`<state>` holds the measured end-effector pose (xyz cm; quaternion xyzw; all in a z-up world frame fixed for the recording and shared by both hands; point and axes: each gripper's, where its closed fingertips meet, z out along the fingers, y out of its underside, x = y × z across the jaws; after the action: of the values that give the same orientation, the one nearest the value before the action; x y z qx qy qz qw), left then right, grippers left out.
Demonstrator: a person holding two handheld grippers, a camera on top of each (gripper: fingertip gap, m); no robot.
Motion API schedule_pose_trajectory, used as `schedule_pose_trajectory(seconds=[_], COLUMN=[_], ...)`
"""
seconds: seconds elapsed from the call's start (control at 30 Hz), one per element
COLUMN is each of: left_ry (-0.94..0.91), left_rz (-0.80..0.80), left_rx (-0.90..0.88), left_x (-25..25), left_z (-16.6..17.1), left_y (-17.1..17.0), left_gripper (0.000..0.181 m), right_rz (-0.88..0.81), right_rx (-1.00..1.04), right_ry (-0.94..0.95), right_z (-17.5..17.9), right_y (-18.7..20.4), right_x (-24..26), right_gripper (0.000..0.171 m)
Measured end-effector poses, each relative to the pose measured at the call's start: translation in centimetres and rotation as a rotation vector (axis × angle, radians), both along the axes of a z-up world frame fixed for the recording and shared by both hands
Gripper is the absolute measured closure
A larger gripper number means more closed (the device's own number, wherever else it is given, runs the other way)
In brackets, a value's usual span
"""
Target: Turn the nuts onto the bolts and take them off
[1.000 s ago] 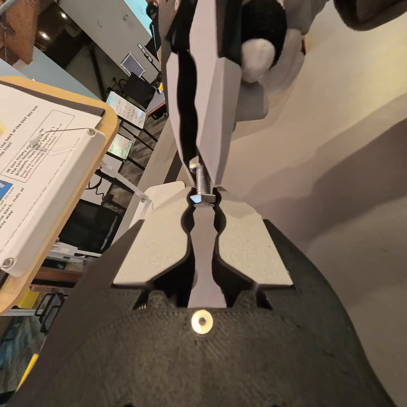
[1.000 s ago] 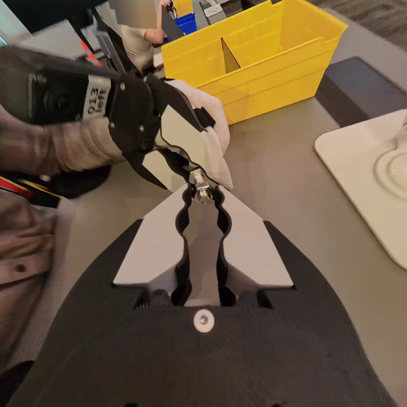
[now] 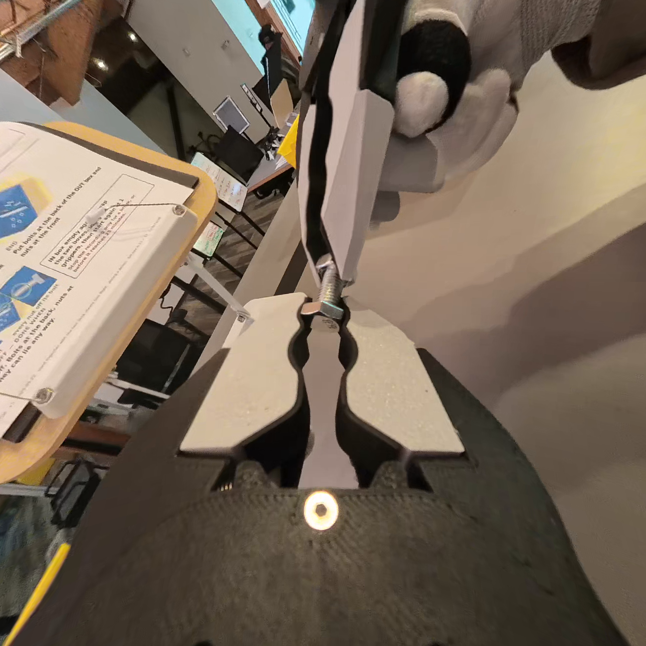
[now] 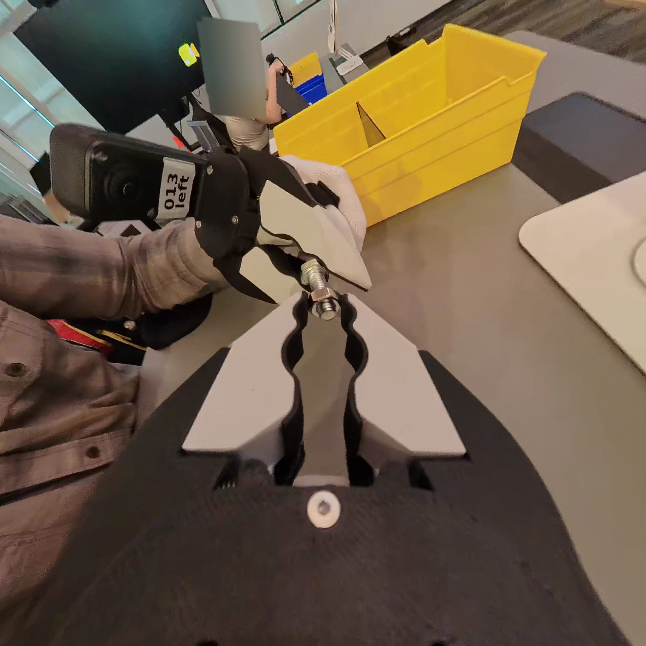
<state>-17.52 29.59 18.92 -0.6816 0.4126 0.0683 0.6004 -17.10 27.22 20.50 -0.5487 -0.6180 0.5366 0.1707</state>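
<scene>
The left gripper [image 3: 323, 311] pinches the hex head of a steel bolt [image 3: 328, 285] between its fingertips, and the threaded shank runs straight out ahead of those jaws. The right gripper [image 4: 323, 307] meets it from the opposite side: its jaws are closed on a hex nut [image 4: 322, 295] that sits on the shank, with the bolt's plain end poking a little past the nut into the gap between the right fingers [image 4: 384, 353]. In the right wrist view the bolt head lies beyond the nut, clamped in the far gripper's tips, and several threads show bare between head and nut. The whole joint hangs above the grey table [image 4: 454, 297], not touching it. Beyond the right jaws and to their right stands a yellow bin [image 4: 437, 140] with a divider. To the left of the left jaws, well apart, a printed instruction sheet [image 3: 70, 262] lies on a wooden board [image 3: 206, 195].
</scene>
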Motion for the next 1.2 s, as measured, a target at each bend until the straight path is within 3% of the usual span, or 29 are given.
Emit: schedule_pose_trajectory(seconds=[0.03,0.17,0.27,0.37,0.53,0.7,0.73,0.77,0.93,1.2], left_ry=[-0.029,-0.101,-0.178,-0.228,-0.231,-0.23,-0.226,-0.229,-0.273,-0.241], left_rz=[-0.009,-0.035,-0.074,-0.103,-0.125,-0.125,-0.118,-0.119,-0.147,-0.149], left_rx=[-0.007,-0.039,-0.062,-0.081,-0.093,-0.079,-0.07,-0.071,-0.084,-0.093], left_x=[0.0,0.0,0.5,0.9,1.3,1.3,1.2,1.2,1.6,1.6], left_z=[0.1,0.3,0.8,1.0,0.9,1.2,1.2,1.3,1.5,1.2], left_y=[-0.1,-0.3,-0.6,-0.9,-1.1,-1.1,-1.1,-1.1,-1.3,-1.4], left_gripper=[0.168,0.168,0.168,0.168,0.168,0.168,0.168,0.168,0.168,0.168], right_rz=[0.004,0.053,0.07,0.096,0.102,0.094,0.081,0.087,0.103,0.119], right_rx=[0.053,0.415,0.649,0.744,0.787,0.747,0.746,0.747,0.8,0.771], right_ry=[0.036,0.222,0.309,0.37,0.364,0.357,0.349,0.338,0.334,0.283], right_z=[0.2,1.1,1.4,1.8,1.6,1.9,1.9,1.8,1.8,1.6], right_y=[0.0,-0.1,0.0,-0.6,-0.9,-1.0,-0.8,-0.8,-0.9,-1.1], right_x=[-0.1,0.3,0.7,0.8,0.5,0.5,0.5,0.6,0.9,1.0], right_gripper=[0.154,0.137,0.135,0.139,0.159,0.158,0.143,0.138,0.153,0.155])
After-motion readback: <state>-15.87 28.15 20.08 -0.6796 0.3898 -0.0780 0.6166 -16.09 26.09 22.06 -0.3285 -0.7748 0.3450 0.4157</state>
